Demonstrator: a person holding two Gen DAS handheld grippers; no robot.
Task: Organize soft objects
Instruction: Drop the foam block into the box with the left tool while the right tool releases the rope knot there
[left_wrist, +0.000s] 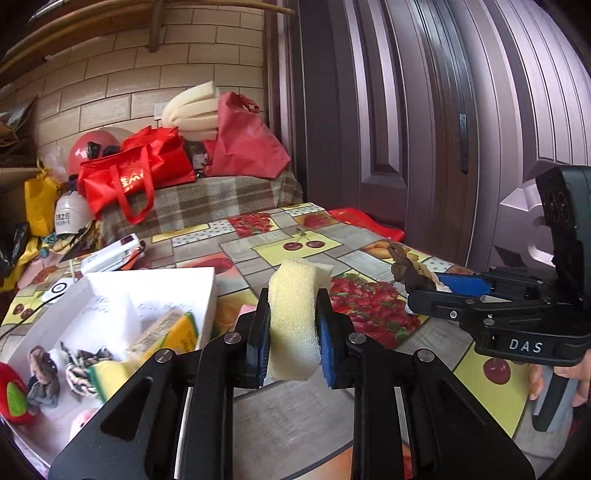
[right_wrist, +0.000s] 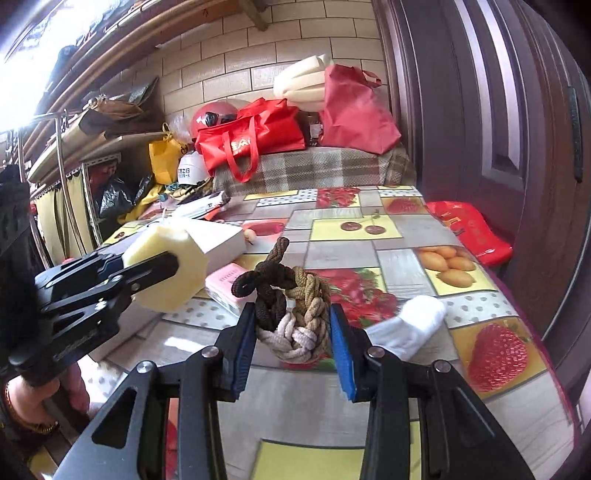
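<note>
the left gripper (left_wrist: 293, 325) has its blue-padded fingers clamped on a pale yellow block of foam sponge (left_wrist: 295, 317), held above the fruit-print tablecloth (left_wrist: 369, 243) just to the right of the shallow white cardboard box (left_wrist: 155, 280). the right gripper (right_wrist: 291, 328) has its fingers pressed against both sides of a braided rope knot in brown, tan and white (right_wrist: 291, 314), also lifted off the table.

the step in hand looks like carrying each soft piece over to the box. to do it well, i'd keep the squeeze steady, since the sponge is visibly pinched at the waist and could spring free, swing it left over the box wall, and release only once it sits low above a bare patch.

the box already holds a yellow-and-green scouring sponge (left_wrist: 162, 343), a white foam block (left_wrist: 114, 314), patterned fabric hair ties (left_wrist: 83, 369) and a red plush piece (left_wrist: 13, 398) at its near corner. a rolled white sock (right_wrist: 410, 325) lies on the cloth by the right gripper, not yet boxed.
</note>
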